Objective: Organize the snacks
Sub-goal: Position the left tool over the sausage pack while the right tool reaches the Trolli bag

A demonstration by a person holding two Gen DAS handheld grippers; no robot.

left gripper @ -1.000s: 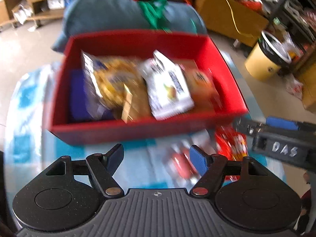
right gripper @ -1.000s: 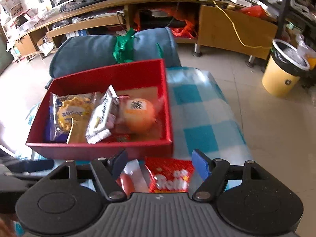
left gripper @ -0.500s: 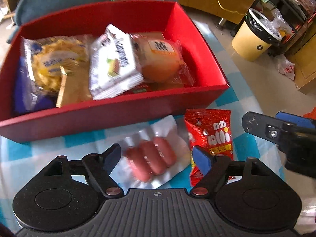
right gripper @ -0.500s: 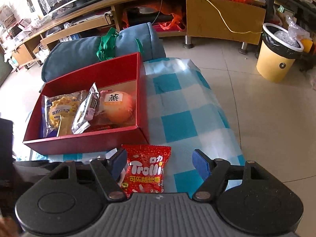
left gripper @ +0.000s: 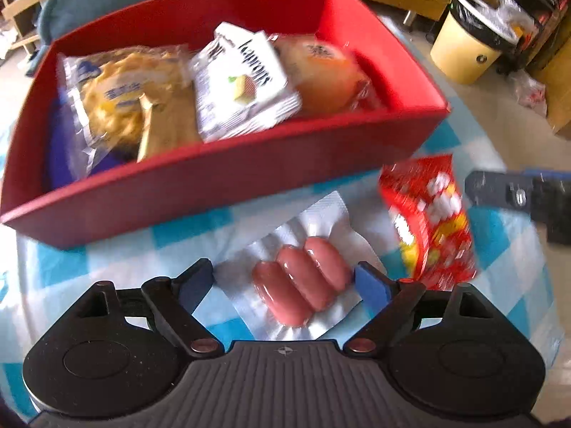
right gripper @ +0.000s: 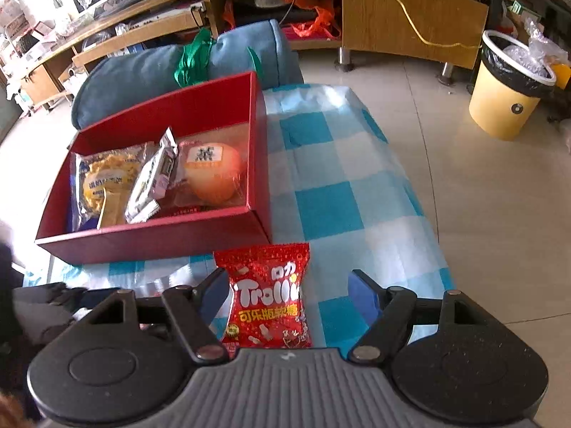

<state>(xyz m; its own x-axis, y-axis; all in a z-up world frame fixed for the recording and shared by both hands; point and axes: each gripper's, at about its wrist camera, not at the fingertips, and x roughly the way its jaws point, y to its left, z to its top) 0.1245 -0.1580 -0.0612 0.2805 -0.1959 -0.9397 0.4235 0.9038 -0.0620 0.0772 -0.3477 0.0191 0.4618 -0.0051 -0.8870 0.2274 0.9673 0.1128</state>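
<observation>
Sausage pack point(left gripper: 303, 281), clear vacuum pouch with three sausages side by side, lies flat on the checked cloth point(right gripper: 342, 164), just in front of the red box's point(left gripper: 221, 178) near wall. Its long axis runs diagonally, near-left to far-right in the left wrist view. The left gripper point(left gripper: 285, 280) straddles it pointing steeply down; jaws are opening, pack between them, right pad at the sausages' edge, no squeeze evident.

Trolli gummy bag point(right gripper: 267, 299) lies beside the pack toward the cloth's right edge, long axis along the right gripper's point(right gripper: 287, 296) pointing line. Those jaws stand apart, bag between them, left pad near its edge, right pad clear.

Judgement: each hand is nearest its own packet.

Counts: two packets outside the box; at least three wrapped snacks inside; one box.
</observation>
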